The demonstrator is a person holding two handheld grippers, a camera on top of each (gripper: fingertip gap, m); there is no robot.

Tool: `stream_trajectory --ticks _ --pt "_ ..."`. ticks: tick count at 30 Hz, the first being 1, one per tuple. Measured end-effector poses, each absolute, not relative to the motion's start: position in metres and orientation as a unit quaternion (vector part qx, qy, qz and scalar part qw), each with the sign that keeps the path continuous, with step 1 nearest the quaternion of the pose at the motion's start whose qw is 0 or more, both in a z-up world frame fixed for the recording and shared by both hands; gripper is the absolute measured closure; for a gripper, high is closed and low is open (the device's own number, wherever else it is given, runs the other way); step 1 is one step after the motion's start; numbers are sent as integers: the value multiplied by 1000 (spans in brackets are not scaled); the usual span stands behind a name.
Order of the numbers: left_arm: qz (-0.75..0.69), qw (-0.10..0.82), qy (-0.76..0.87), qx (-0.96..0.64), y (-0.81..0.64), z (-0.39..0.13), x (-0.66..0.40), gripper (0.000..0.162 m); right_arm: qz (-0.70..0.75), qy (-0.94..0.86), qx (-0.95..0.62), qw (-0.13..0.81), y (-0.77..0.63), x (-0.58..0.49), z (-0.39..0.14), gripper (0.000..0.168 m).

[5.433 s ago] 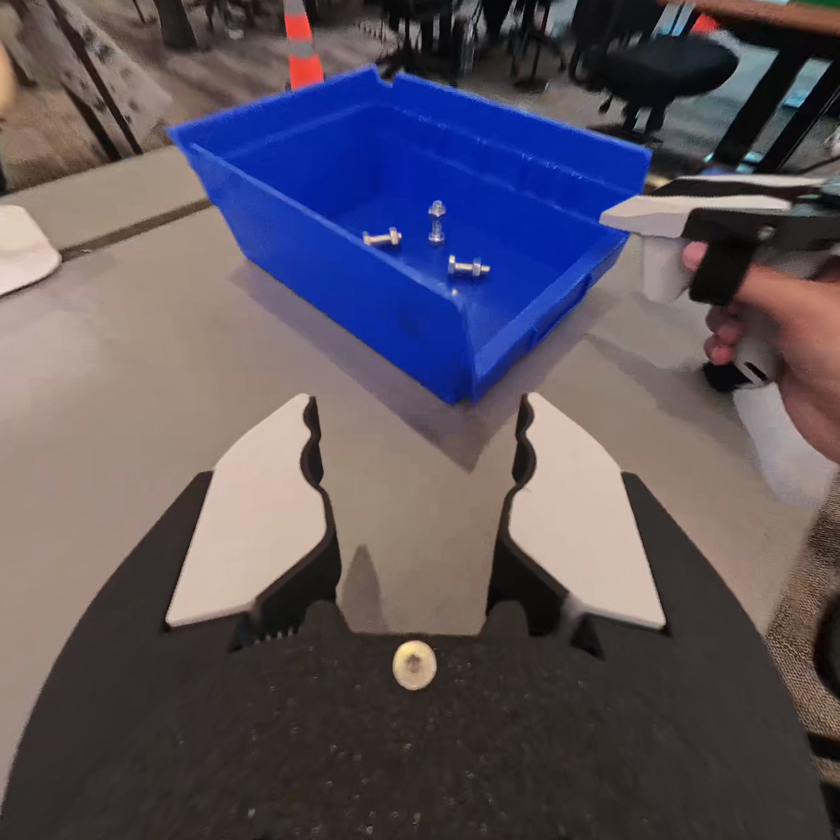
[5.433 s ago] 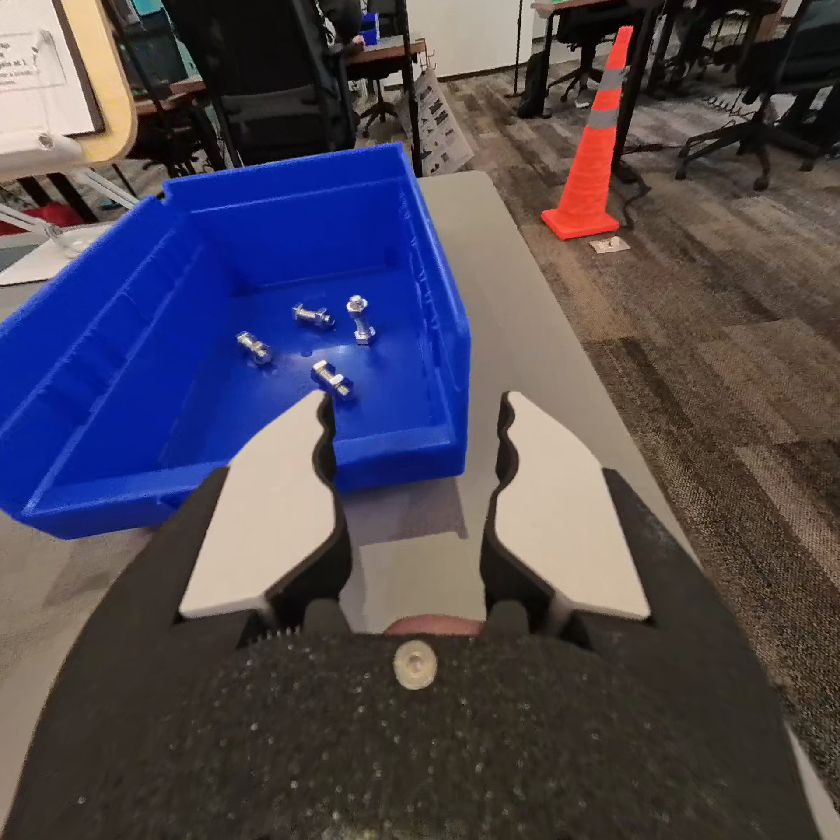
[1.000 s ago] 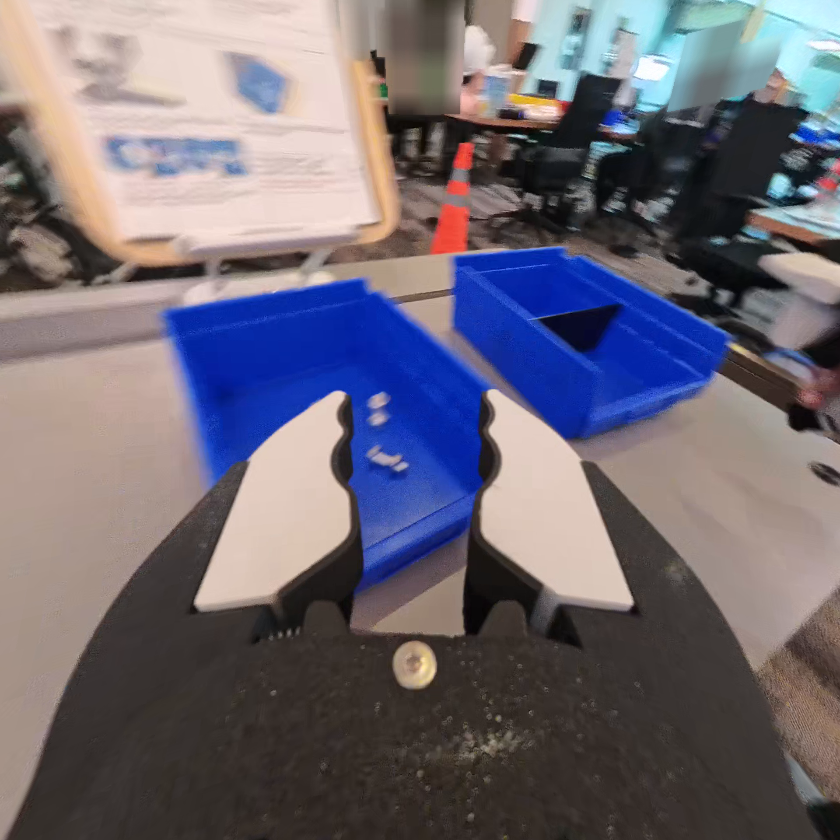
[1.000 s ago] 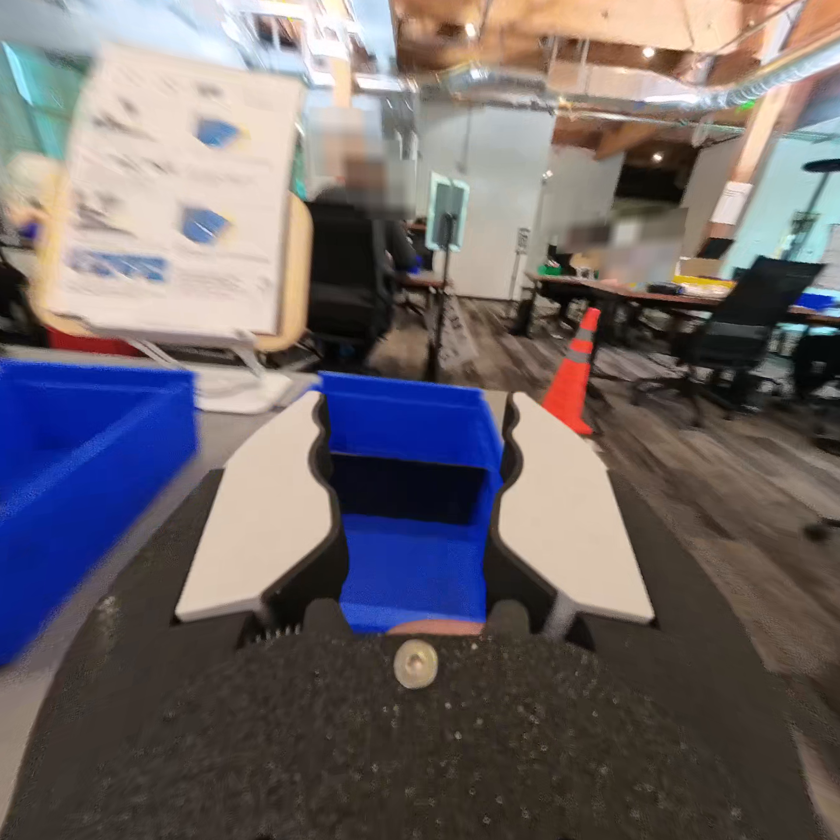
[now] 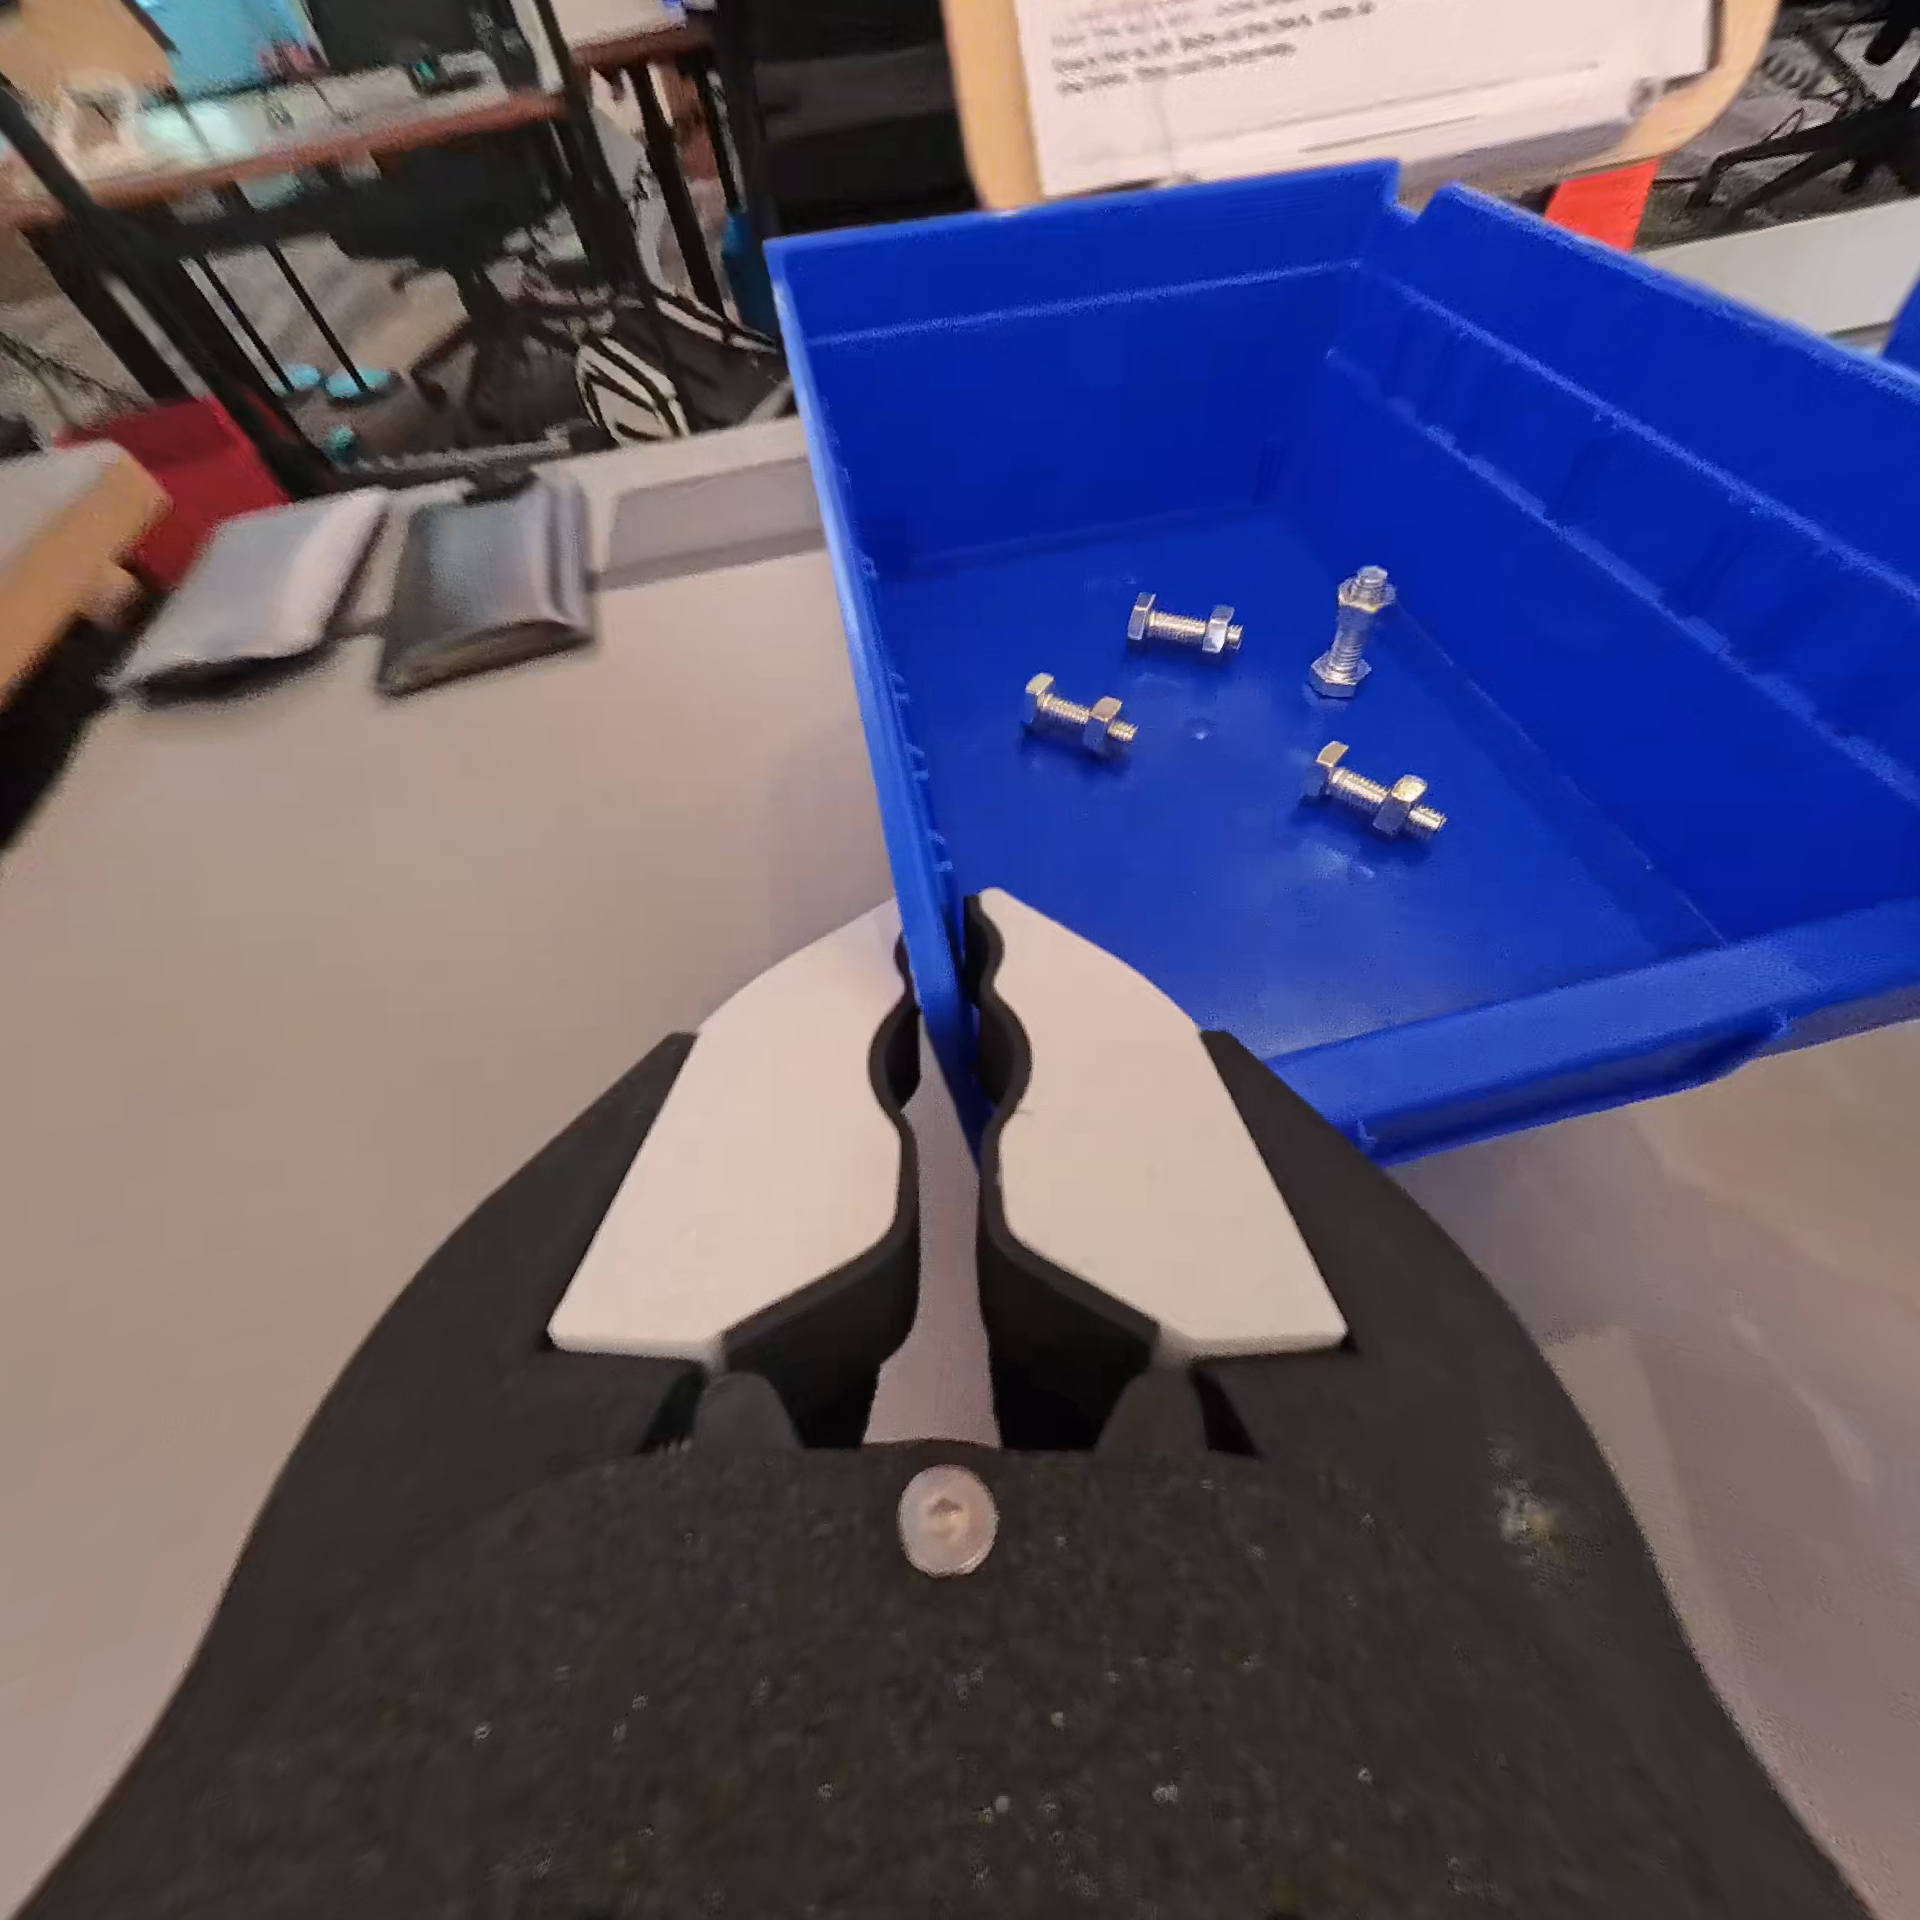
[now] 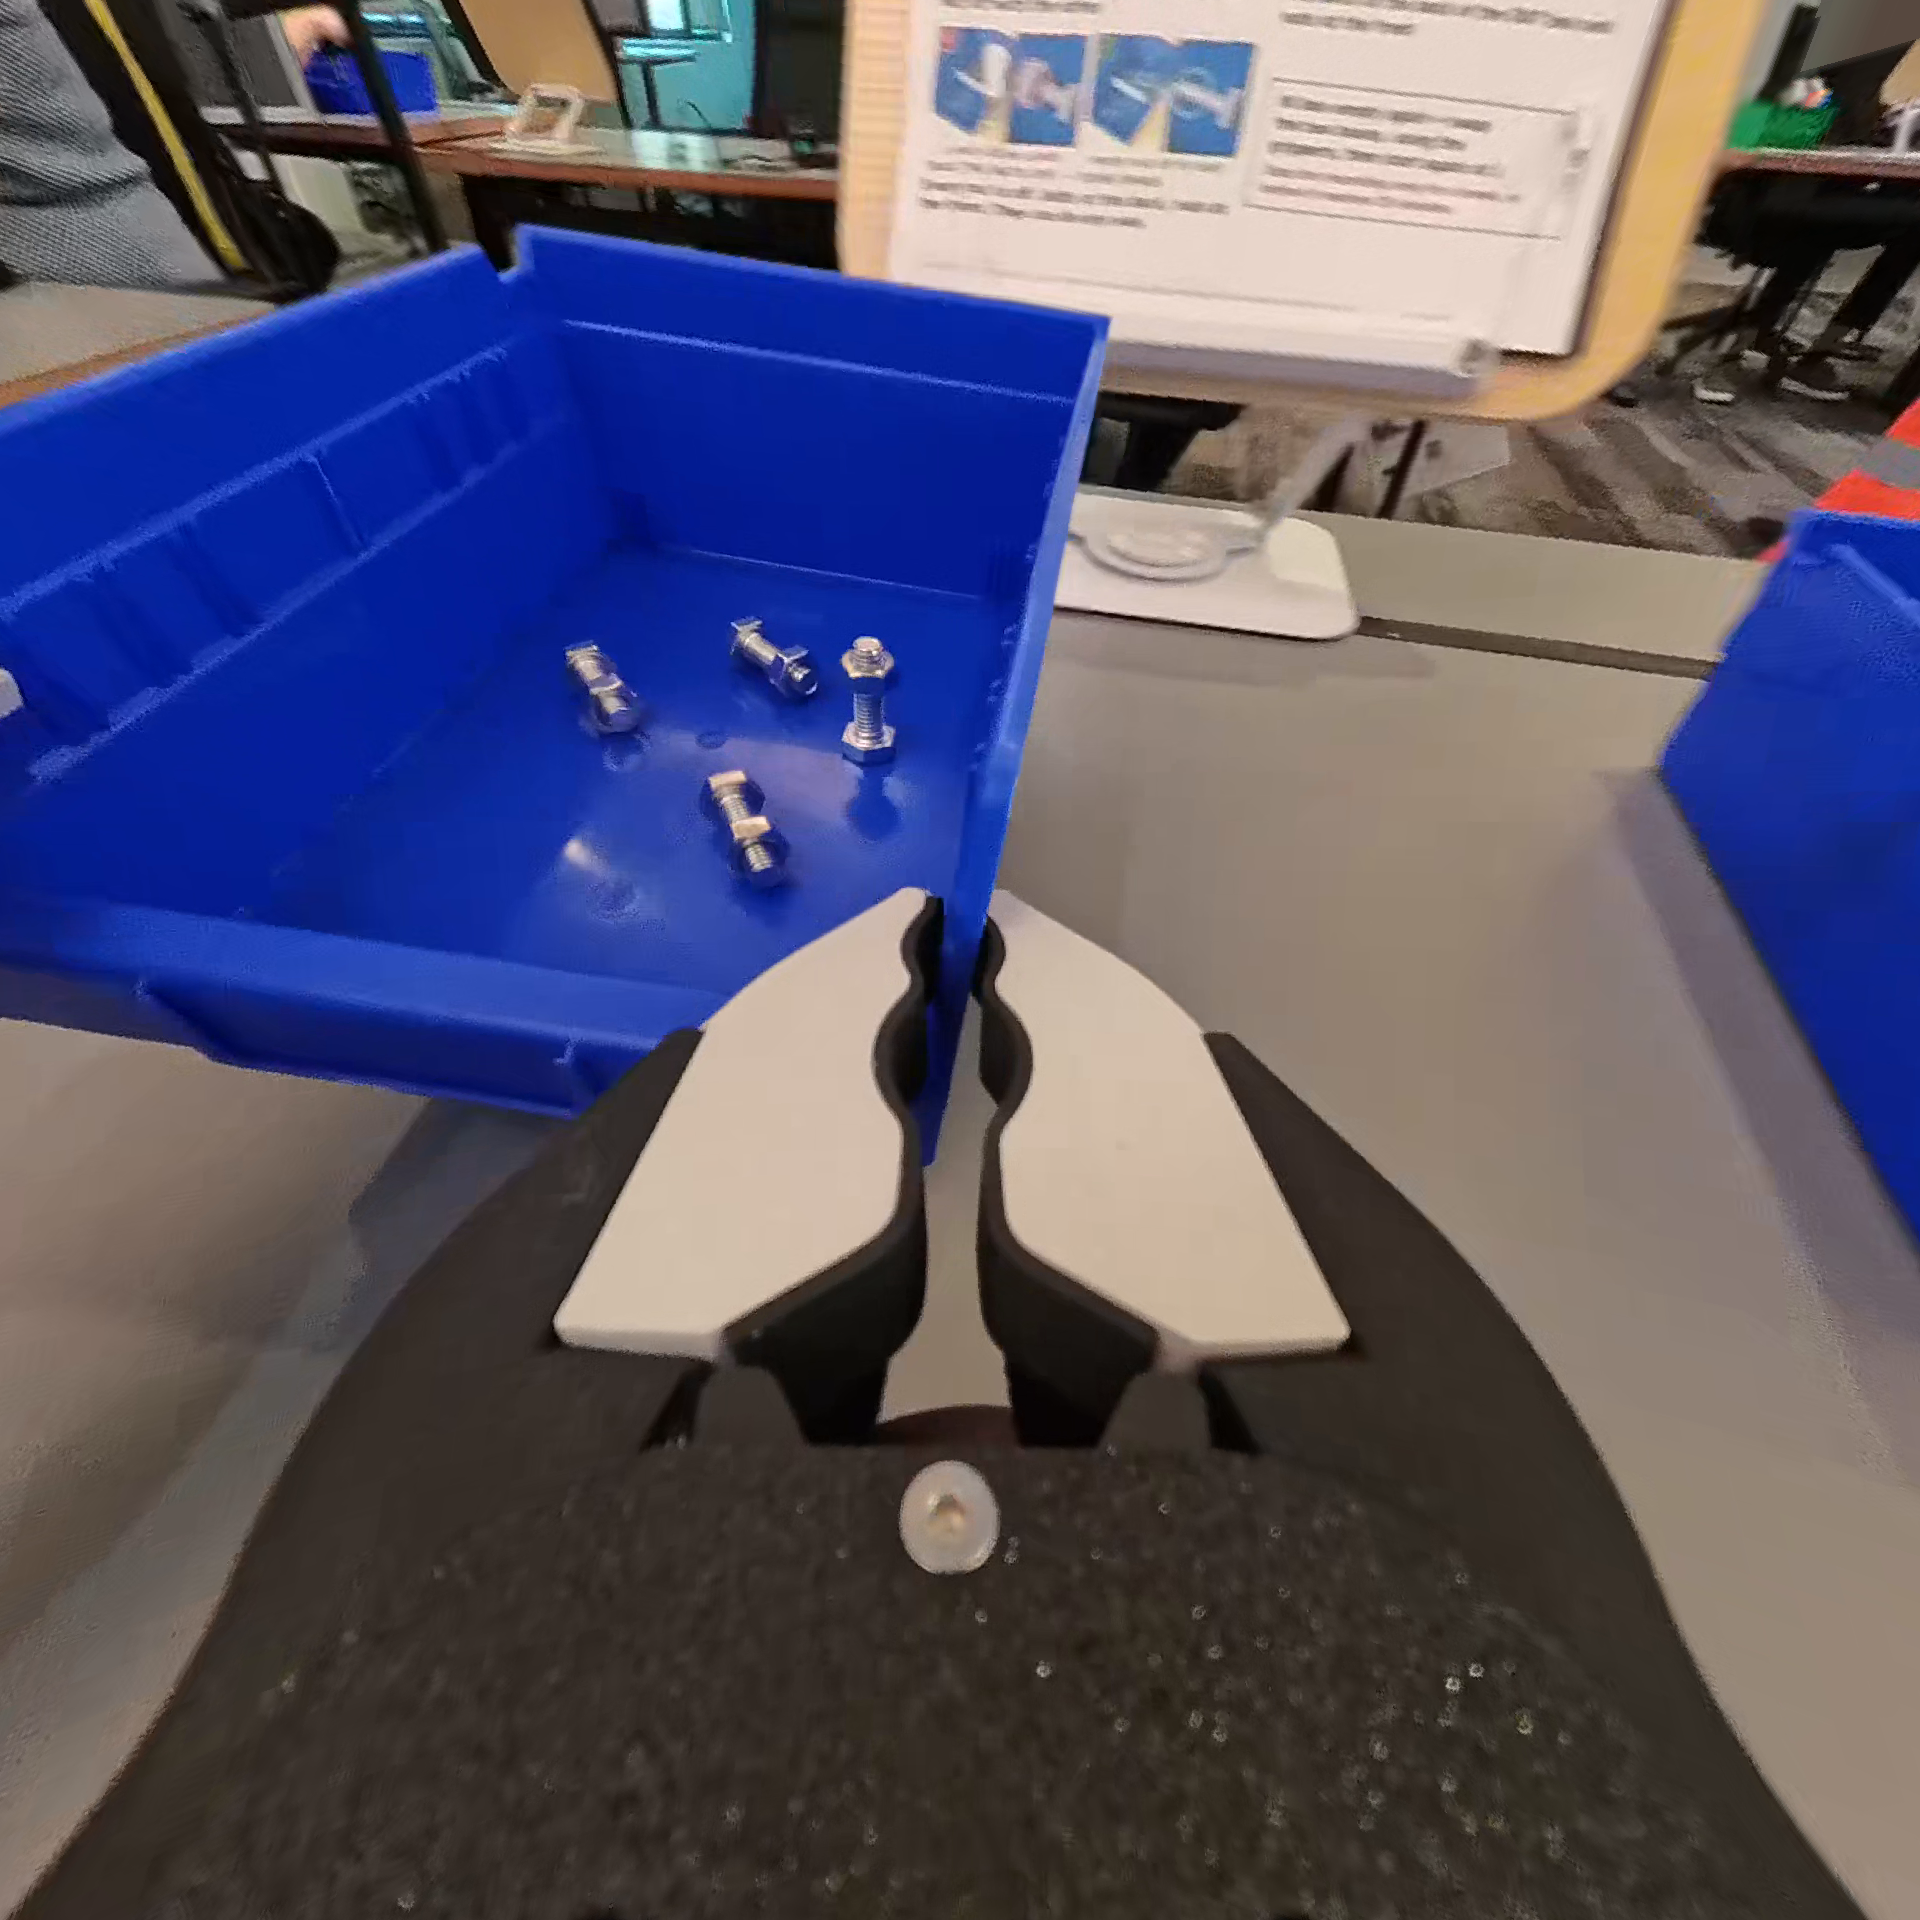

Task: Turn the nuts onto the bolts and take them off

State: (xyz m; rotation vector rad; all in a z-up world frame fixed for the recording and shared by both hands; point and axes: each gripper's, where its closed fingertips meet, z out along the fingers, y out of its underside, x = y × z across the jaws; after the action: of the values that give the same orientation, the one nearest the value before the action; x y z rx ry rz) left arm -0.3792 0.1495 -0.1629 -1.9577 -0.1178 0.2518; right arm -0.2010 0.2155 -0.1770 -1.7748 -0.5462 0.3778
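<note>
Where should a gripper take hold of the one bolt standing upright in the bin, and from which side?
Probably from above, closing across the bare threaded shank of the standing bolt, between its nut near the top and its head, which rests on the floor of the blue bin. It stands free of the three lying bolts; the near wall makes a sideways approach awkward.

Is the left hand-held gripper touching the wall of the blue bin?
Touching. The left wrist view shows the left hand-held gripper shut on the blue bin wall.
</note>
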Motion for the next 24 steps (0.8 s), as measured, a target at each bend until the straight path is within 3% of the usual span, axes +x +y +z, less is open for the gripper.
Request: stream_trajectory --ticks 8,18,20,24 --pt "133 550 -82 -820 110 -179 -483 159 154 -288 -754 570 183 -306 -192 163" --pt "90 530 -133 -833 132 -217 -515 157 206 -284 -789 505 189 -332 -225 160" --pt "93 520 -128 -839 130 -219 -514 131 219 -308 -791 482 187 -331 -223 155" --pt "134 553 -139 -811 108 -187 -522 115 317 -380 -774 394 158 -309 -200 136"
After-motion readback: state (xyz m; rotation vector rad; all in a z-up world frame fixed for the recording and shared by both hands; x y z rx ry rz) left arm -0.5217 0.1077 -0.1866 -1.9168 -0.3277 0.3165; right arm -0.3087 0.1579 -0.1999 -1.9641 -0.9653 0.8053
